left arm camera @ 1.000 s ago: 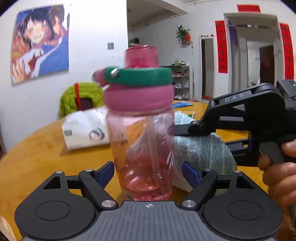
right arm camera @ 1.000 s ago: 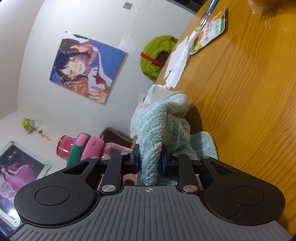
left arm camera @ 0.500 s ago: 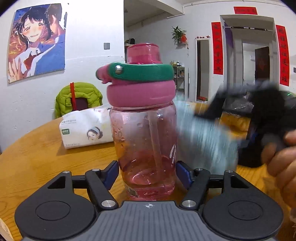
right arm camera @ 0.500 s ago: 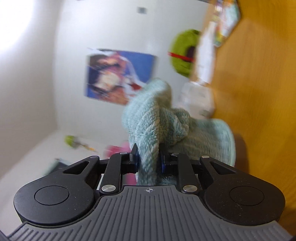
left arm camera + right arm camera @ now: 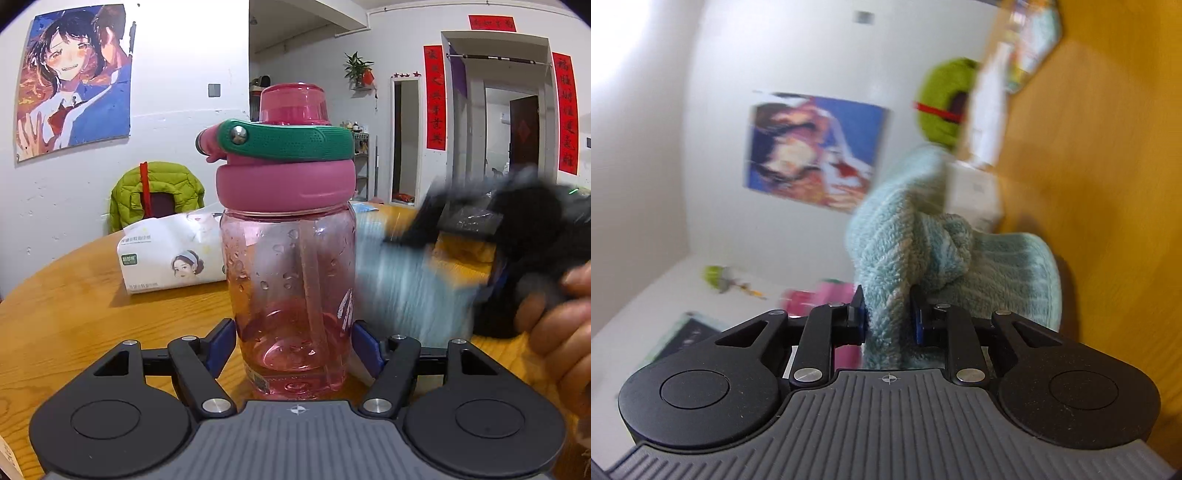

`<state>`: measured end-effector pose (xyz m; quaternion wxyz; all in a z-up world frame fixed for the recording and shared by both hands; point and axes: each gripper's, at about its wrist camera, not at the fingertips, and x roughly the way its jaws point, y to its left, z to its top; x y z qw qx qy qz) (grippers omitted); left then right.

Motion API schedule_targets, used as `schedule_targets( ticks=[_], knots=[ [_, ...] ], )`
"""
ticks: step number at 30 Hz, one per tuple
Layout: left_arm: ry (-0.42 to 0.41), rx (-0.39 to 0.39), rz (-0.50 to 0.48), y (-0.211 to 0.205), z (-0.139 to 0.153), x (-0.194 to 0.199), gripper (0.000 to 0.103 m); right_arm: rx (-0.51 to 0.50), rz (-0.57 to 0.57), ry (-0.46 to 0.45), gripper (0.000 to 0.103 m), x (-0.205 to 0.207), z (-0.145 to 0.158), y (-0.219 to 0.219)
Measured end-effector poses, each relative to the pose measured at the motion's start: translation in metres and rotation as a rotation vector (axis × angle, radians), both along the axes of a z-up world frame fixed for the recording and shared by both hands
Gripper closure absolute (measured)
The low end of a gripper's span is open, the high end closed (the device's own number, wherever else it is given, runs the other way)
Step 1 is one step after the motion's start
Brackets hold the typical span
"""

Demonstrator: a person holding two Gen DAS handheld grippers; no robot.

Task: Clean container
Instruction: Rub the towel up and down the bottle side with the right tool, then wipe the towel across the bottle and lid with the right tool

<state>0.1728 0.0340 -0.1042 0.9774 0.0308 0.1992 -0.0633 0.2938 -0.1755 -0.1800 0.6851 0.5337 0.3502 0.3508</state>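
The pink bottle, beaded wet, stands upright, clamped by the left gripper; the right gripper pinches a towel.

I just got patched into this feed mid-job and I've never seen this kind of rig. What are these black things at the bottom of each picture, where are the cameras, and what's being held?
There is no robot arm here. A person holds a two-finger gripper in each hand, and each gripper carries a wide-angle camera that looks forward along its fingers, so the black shapes at the bottom are the gripper itself.

In the left wrist view, the left gripper is shut on the pink water bottle, which stands upright on the round wooden table with its lid on. Behind the bottle lies a pack of tissues. To the right, blurred, is the other gripper in the person's hand.

In the right wrist view, the right gripper is shut on a light blue towel. That picture is blurred and tilted, so the table appears on the right side.
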Motion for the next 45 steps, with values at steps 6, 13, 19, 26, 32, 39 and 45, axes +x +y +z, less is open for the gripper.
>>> schedule_targets(
  ticks=[6, 13, 19, 26, 32, 39, 45],
  knots=[
    [0.010, -0.027, 0.060, -0.001, 0.006, -0.006, 0.031, -0.144, -0.040, 0.006, 0.078, 0.003, 0.000, 0.003],
    [-0.014, 0.061, 0.014, -0.017, 0.006, -0.014, 0.031, -0.140, -0.078, -0.145, 0.075, 0.009, 0.016, 0.005],
    [-0.016, -0.032, -0.020, 0.004, 0.007, -0.004, 0.030, -0.194, -0.004, -0.087, 0.076, -0.002, 0.025, 0.005],
    [-0.006, 0.059, -0.005, -0.007, 0.004, -0.007, 0.027, -0.229, -0.048, -0.102, 0.076, -0.006, 0.028, -0.001],
    [-0.008, 0.043, -0.020, -0.002, 0.002, -0.005, 0.037, 0.268, -0.035, -0.188, 0.079, -0.009, 0.023, -0.026],
    [-0.011, 0.044, -0.004, 0.000, 0.001, -0.003, 0.035, 0.014, 0.040, 0.033, 0.079, 0.007, 0.001, 0.003],
    [-0.010, 0.065, -0.014, -0.004, -0.001, -0.004, 0.036, -0.087, -0.004, 0.003, 0.078, 0.005, 0.005, 0.002]
  ],
)
